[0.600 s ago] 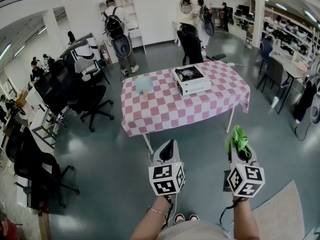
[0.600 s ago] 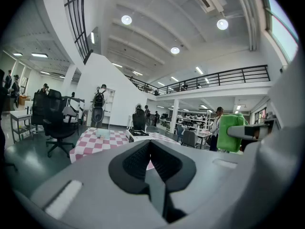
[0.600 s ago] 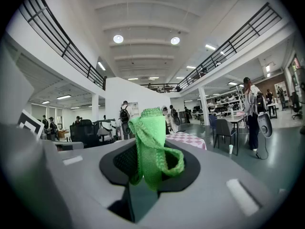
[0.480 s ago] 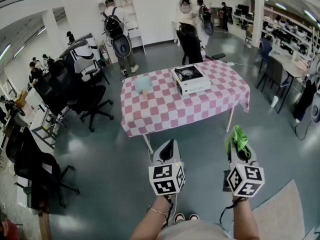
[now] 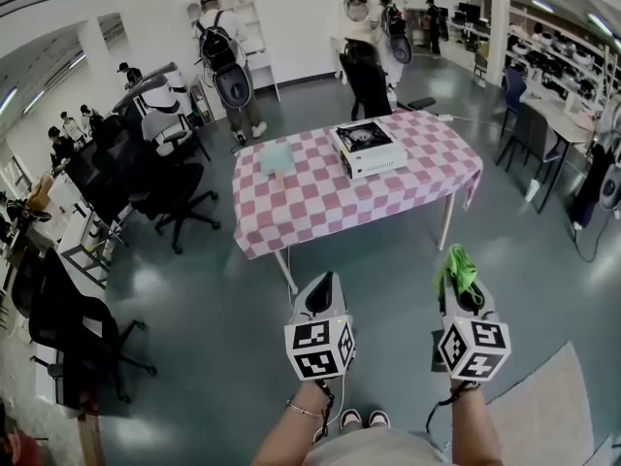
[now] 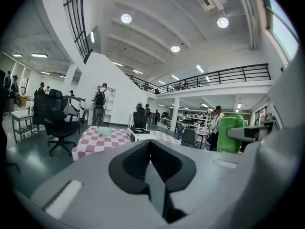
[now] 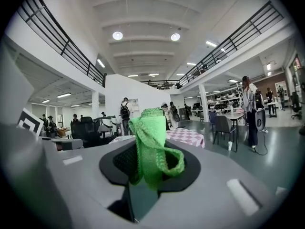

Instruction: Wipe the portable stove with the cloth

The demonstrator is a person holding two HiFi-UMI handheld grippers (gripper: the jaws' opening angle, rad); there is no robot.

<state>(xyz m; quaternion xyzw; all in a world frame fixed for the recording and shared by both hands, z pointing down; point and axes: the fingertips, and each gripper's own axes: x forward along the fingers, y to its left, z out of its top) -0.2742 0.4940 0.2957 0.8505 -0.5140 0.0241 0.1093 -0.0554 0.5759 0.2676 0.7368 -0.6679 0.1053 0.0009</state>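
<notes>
Here the right gripper [image 7: 148,173] is clamped on the cloth [image 7: 151,137], a green knitted strip that stands up from its jaws and folds over in a loop. The left gripper [image 6: 151,166] has its jaws pressed together with nothing between them. In the head view the two are held side by side, each on a hand, over the grey floor [image 5: 194,299], well short of the table [image 5: 320,216]. Each carries a cube [image 5: 318,348] of black-and-white square patterns.

The table has a pink-and-white checked cover. The stove [image 5: 369,149], a white box with a black top, sits on the table's far right part, well apart from the cloth. Any print on the stove is too small to read. A pale teal thing [image 5: 277,160] lies on the table's far left part. Black chairs [image 5: 179,187] stand left of the table, and people [image 5: 218,51] stand beyond it.
</notes>
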